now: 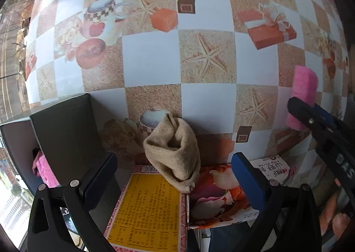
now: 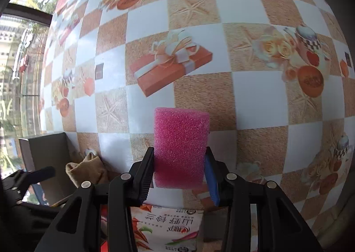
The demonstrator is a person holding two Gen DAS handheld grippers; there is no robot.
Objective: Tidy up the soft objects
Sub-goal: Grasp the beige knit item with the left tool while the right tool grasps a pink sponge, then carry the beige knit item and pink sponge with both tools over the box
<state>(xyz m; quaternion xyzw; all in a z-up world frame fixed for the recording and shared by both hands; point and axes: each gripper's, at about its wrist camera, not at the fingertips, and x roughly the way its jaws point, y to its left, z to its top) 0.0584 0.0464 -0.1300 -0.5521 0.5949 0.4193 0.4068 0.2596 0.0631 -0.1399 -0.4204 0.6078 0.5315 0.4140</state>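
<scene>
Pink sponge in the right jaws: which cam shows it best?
Right wrist view. The pink sponge sits centred there, its whole foam face visible with a pad pressed on each side. The left wrist view catches only part of it at the right edge, with the right gripper crossing in front.

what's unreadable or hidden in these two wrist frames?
- Dark box interior, left wrist view: its wall hides all but a pink sponge corner.
- Pink sponge lower end, right wrist view: hidden between the right gripper fingers.
- Beige cloth: its folds hide its shape.
- Yellow box label: print too small.
</scene>
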